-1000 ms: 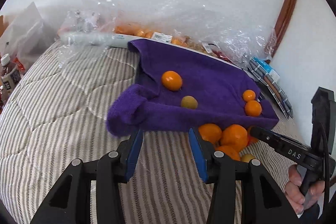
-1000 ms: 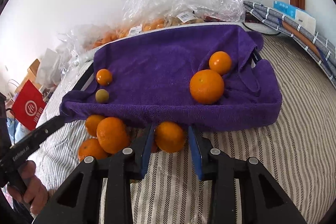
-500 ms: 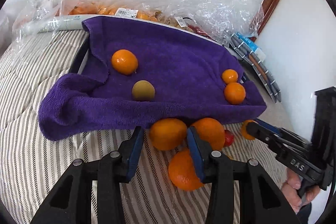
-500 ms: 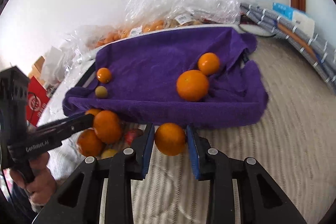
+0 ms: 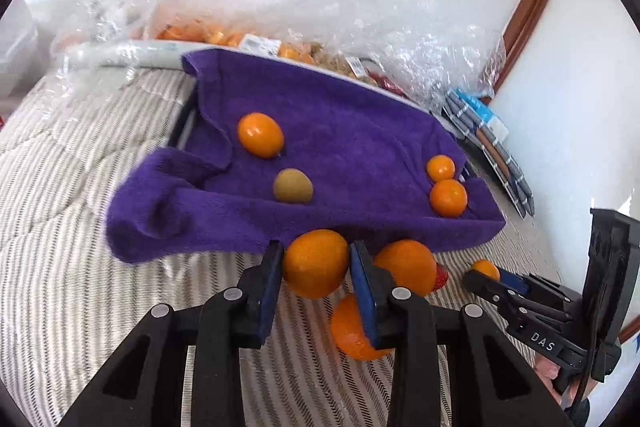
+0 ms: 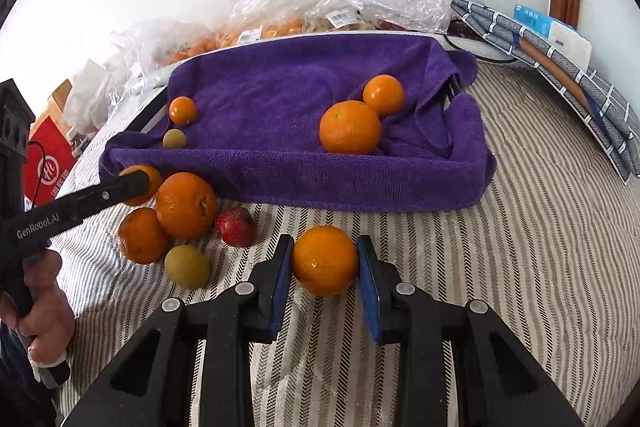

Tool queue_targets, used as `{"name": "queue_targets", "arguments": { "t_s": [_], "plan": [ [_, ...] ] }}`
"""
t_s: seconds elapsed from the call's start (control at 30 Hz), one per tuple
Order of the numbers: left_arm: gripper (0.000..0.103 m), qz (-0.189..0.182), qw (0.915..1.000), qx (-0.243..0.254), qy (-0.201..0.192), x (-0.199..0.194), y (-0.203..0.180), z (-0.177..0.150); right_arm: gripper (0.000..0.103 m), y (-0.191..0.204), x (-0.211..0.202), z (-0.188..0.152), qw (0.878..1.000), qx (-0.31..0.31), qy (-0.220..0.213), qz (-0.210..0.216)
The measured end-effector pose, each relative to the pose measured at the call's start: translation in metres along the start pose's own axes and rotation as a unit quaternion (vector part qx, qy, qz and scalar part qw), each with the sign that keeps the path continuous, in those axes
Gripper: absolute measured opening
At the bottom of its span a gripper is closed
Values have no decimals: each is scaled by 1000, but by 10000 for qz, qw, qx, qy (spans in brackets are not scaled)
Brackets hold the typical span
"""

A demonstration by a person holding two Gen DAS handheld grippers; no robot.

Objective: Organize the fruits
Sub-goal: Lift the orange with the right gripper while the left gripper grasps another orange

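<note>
On the bed, left view: left claw (image 5: 316, 269) is closing on an orange (image 5: 315, 263) it was only nearing a second ago; pads touching.
Right view: right claw (image 6: 324, 261) is staying clenched on another orange (image 6: 324, 260).
Meaning: both are becoming ready for the towel-lined tray (image 6: 280, 171).

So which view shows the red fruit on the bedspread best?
The right wrist view: the red fruit lies in the open on the striped bedspread, beside the loose oranges. In the left wrist view only a red sliver shows, behind an orange.
</note>
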State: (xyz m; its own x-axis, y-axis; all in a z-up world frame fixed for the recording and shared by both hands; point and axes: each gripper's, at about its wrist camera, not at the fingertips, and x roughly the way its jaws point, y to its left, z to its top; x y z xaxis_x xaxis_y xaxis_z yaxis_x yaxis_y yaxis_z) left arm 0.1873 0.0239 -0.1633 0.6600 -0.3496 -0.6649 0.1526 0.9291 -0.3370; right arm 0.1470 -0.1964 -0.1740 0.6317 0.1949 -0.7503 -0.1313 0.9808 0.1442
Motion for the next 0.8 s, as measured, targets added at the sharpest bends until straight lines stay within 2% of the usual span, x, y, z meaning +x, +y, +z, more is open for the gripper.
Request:
{"name": "queue_targets", "arguments": {
  "t_s": [0.23, 0.4, 0.63, 0.8],
  "plan": [
    [32, 170, 9986, -289, -405, -21, 15, 10, 31, -10, -32, 8, 9991, 66, -373, -189],
    [32, 225, 9970, -511, -529, -24, 22, 31, 31, -22, -45, 22, 9972, 188, -645, -337],
    [32, 454, 9955, -253, -789, -18, 14, 63, 31, -41, -38, 48, 9940, 597, -803, -431],
    [32, 543, 9946, -311, -824, -5, 17, 66, 31, -49, -23, 61, 9921, 768, -863, -490]
  ]
}}
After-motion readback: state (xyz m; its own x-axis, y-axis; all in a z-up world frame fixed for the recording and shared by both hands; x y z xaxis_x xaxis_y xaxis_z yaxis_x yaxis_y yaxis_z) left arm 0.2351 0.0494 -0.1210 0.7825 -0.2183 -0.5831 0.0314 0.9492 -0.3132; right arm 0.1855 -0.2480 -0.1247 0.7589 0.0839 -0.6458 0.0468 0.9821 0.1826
